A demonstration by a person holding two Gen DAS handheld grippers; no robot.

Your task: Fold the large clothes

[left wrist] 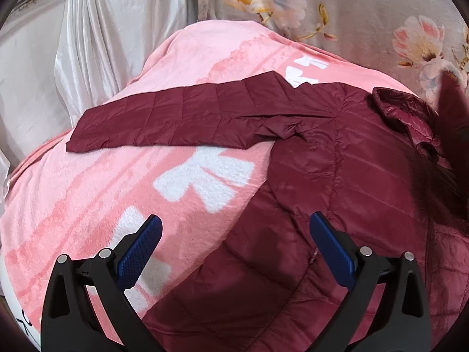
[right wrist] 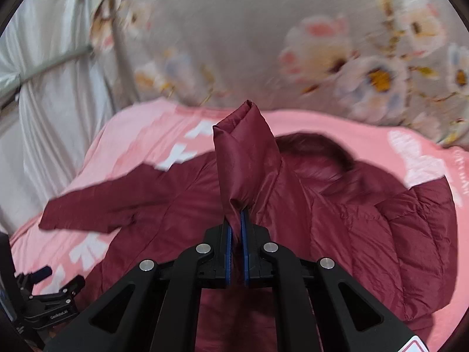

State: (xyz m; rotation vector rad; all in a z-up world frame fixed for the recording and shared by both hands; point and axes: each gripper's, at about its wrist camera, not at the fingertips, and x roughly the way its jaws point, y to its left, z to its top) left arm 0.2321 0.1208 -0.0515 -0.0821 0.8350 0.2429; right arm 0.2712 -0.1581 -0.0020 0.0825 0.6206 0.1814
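A maroon quilted puffer jacket [left wrist: 337,182] lies spread on a pink blanket [left wrist: 88,205]. Its left sleeve [left wrist: 181,117] stretches out flat to the left. My left gripper [left wrist: 234,228] is open and empty, hovering over the jacket's lower left edge. In the right wrist view my right gripper [right wrist: 236,220] is shut on the jacket's other sleeve [right wrist: 246,152] and holds it lifted above the jacket body [right wrist: 366,234]. The left gripper also shows at the lower left of that view [right wrist: 55,290].
The pink blanket with white patterns [right wrist: 146,135] covers the bed. A grey floral sheet [right wrist: 293,44] hangs behind it. A white satin curtain [left wrist: 117,29] hangs at the left.
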